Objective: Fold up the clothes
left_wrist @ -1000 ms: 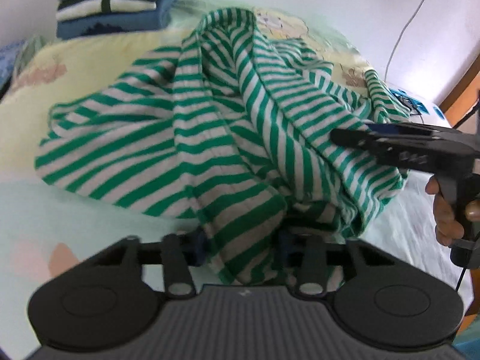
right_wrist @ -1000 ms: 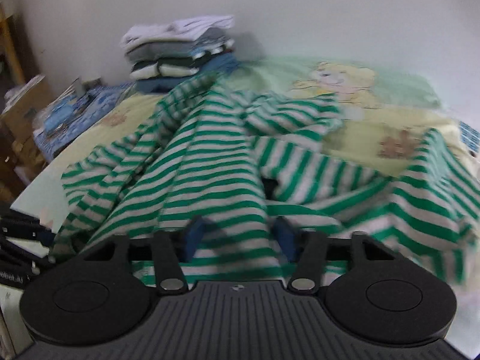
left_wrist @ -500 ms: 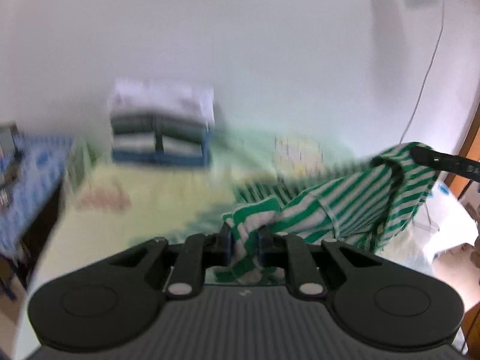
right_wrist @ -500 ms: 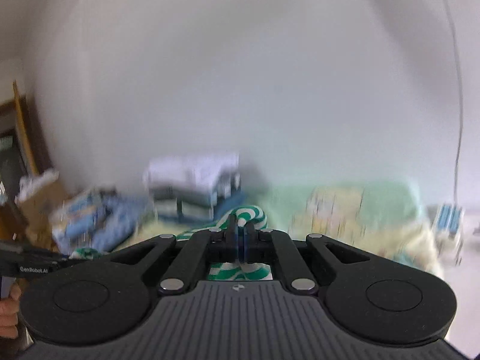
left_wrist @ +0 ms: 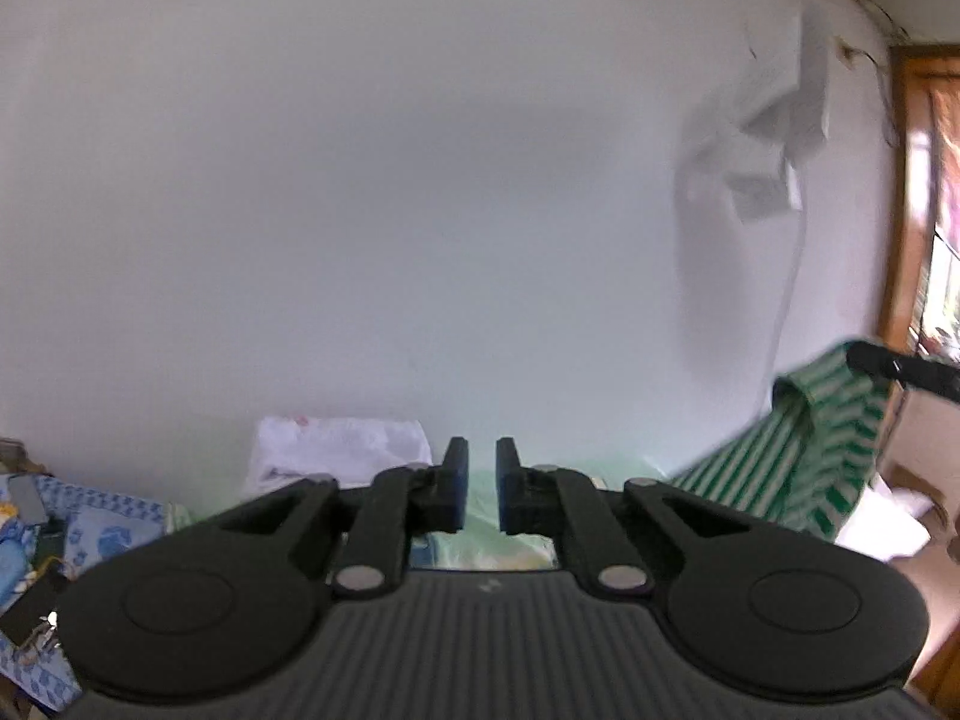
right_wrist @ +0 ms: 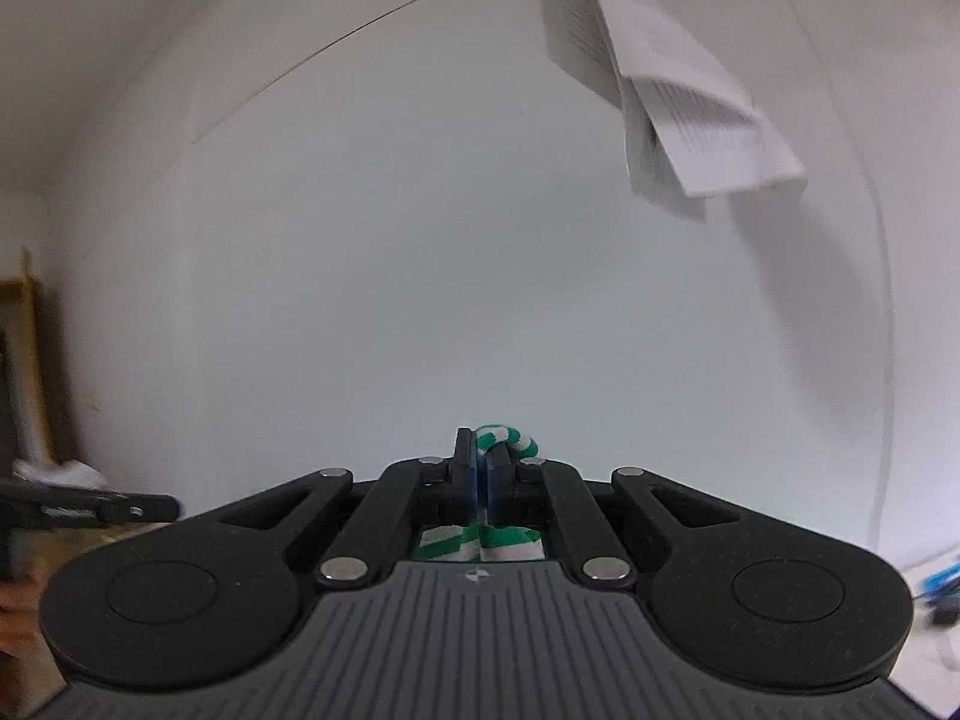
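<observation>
Left wrist view first, from its left edge across: a pile of folded clothes (left_wrist: 336, 450) sits low at about 8 o'clock against the white wall (left_wrist: 420, 180). At 6 o'clock the left gripper (left_wrist: 477, 483) has its jaws closing with a gap between the blue pads. Only the pale green bedsheet (left_wrist: 474, 540) shows through that gap, so nothing appears to be caught there. Out at 3 to 4 o'clock the green-and-white striped shirt (left_wrist: 804, 450) hangs in loose folds from the tip of the right gripper (left_wrist: 858, 357), lifted clear of the bed as far as this view shows. Right wrist view confirms that grip. At 6 o'clock the right jaws are clenched on a bunched edge of the shirt, with a striped loop poking above the pads and more cloth below them. The fabric looks like a light, soft knit. It should sag and swing freely, stretch under its own weight, and slide out of a shallow pinch. Held by one point it will likely twist. A second hold is best taken along the same hem or shoulder edge, well apart from the first, with the cloth seated deep between the pads.
</observation>
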Motion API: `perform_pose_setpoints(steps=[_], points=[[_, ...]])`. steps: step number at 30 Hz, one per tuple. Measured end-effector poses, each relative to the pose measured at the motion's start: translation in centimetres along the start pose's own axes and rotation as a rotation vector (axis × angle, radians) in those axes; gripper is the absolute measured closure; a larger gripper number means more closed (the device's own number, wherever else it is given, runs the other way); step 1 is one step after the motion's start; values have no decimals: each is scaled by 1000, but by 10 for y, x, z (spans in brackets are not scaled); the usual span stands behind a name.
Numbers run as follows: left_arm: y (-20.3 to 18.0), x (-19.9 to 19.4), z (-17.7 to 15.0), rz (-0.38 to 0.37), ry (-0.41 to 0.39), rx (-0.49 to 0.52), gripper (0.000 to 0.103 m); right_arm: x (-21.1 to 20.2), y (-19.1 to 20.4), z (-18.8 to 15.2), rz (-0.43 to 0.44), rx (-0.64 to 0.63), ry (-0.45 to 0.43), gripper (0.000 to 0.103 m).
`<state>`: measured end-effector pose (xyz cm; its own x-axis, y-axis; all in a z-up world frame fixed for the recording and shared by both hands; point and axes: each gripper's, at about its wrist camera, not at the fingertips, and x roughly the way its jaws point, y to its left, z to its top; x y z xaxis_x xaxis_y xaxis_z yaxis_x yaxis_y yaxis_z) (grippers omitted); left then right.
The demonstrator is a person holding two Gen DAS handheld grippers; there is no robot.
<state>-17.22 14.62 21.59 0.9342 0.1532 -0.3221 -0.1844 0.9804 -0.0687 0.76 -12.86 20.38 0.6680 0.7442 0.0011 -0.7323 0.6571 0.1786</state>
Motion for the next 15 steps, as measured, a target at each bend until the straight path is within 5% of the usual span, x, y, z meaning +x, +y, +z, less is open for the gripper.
perform_pose_setpoints(steps=[2, 4, 7, 11, 15], points=[[-3, 9, -20, -43, 64, 42, 81, 0, 4, -8, -51, -13, 13, 100], [-11, 20, -51, -81, 125, 86, 51, 0, 2, -18, -97, -10, 35, 100], [-26, 44, -99, -127, 230, 129, 30, 0, -7, -32, -143, 30, 76, 100], [-51, 77, -157, -188, 356, 167, 13, 2, -19, -48, -192, 34, 120, 100], [-78, 105, -196, -233, 447, 138, 9, 5, -34, -63, -212, 26, 161, 100]])
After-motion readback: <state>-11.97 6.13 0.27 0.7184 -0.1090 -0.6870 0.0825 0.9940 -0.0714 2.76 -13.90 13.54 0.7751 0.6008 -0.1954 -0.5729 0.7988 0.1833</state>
